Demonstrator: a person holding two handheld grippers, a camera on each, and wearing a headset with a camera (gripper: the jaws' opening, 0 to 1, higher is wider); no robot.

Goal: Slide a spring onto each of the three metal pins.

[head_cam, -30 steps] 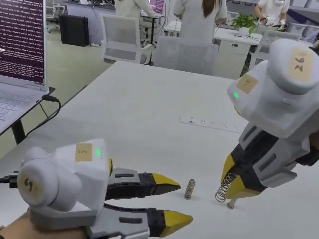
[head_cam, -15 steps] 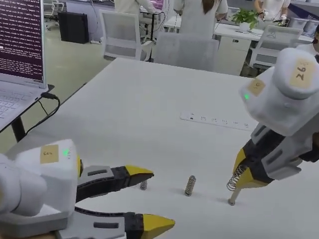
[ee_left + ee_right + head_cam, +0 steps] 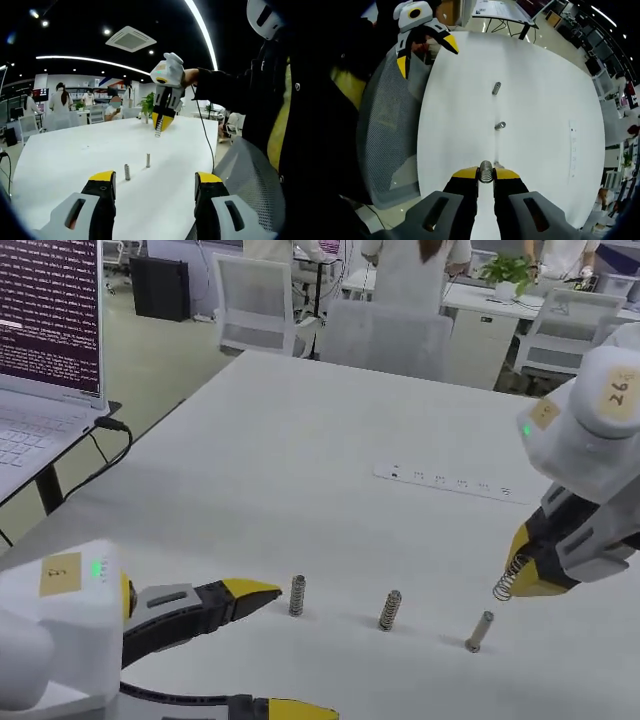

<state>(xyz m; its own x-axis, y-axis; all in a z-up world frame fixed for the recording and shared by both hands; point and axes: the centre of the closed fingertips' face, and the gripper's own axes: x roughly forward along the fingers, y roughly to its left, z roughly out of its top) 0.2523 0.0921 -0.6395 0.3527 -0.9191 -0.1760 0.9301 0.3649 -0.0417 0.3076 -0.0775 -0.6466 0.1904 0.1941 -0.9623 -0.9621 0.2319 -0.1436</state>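
Observation:
Three small pins stand in a row on the white table. The left pin and the middle pin each carry a spring. The right pin is bare metal. My right gripper hovers just above and to the right of that bare pin, shut on a spring that hangs tilted from its yellow tips; the same spring sits between the jaws in the right gripper view. My left gripper is low at the front left, open and holding nothing, with its upper fingertip close to the left pin.
A white power strip lies across the table beyond the pins. A laptop stands on a side stand at the left with a cable hanging off it. Office chairs and people stand past the far edge.
My right gripper has lifted the spring up and to the right, away from the bare pin. My left gripper has drawn back to the left, uncovering the left pin. The head camera has shifted.

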